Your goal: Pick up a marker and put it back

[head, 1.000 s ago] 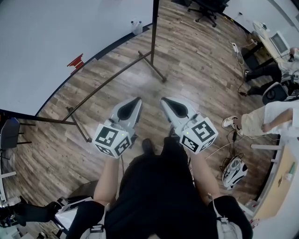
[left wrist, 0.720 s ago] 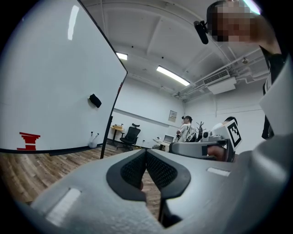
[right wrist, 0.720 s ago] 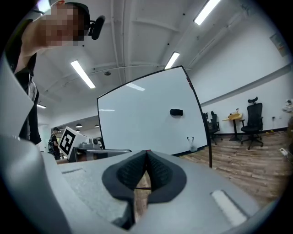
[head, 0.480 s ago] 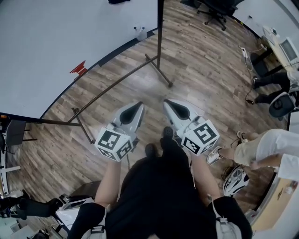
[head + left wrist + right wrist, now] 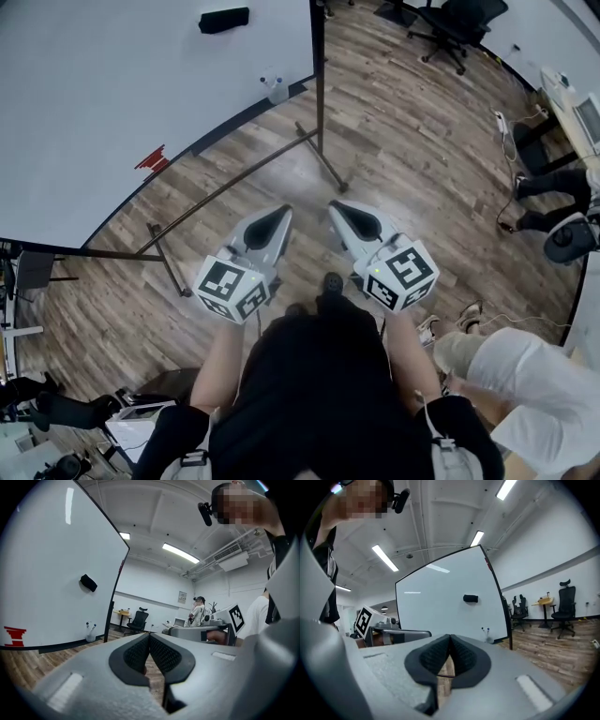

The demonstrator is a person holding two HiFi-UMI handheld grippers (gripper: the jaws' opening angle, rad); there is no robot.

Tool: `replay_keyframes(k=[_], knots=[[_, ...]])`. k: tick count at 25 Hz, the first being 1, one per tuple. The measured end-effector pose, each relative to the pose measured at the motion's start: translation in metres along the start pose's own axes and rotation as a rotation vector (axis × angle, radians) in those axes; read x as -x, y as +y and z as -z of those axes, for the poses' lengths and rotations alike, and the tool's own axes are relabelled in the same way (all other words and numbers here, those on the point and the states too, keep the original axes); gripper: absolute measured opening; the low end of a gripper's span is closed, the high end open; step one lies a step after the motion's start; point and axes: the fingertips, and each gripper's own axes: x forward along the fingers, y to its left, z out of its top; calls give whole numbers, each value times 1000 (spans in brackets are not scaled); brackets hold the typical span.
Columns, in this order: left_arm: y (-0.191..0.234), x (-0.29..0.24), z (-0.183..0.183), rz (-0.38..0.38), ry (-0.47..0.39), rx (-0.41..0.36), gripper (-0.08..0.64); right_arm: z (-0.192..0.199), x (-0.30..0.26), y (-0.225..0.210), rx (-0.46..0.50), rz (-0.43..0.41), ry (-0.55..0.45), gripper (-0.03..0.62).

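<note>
Two markers stand in a small holder [image 5: 275, 87] on the tray at the whiteboard's [image 5: 112, 103] lower edge, far ahead of both grippers. The holder also shows small in the left gripper view [image 5: 90, 632] and the right gripper view [image 5: 486, 634]. My left gripper [image 5: 277, 214] and right gripper [image 5: 336, 208] are held side by side at waist height, pointing towards the board. Both are shut, pads meeting, with nothing between them [image 5: 149, 635] [image 5: 450, 637]. A black eraser [image 5: 223, 19] sticks to the board.
The whiteboard's stand has a dark post [image 5: 318, 84] and floor rails [image 5: 225, 187] on the wooden floor. A red mark [image 5: 150, 157] is on the board. An office chair [image 5: 459, 21] stands at the back, and a person [image 5: 525, 394] is close at the right.
The whole view has shifted towards the whiteboard: the board and its stand have drawn nearer and the eraser has come into sight. Both grippers stay shut and side by side.
</note>
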Motion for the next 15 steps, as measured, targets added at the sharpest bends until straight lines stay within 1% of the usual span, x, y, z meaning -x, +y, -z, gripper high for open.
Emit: replay_keyframes(k=[3,6,9,12,15], knots=[[2,-21,1,-25,2,9,0,0,-2,-22,12,-15,10,0],[-2,-38,2,-15,4,-7,0,5,-7,-35,37,-46,36,0],[-2,-49,6,-34,16,-28,0,15,-16,-48,15,-69,66,0],[12,-52,10,-75,25,-2,0,21,-28,-54,-20,-84,86,0],[34,-55,7,-112,19,18,0,16,-44,-60,3,-76,76,0]])
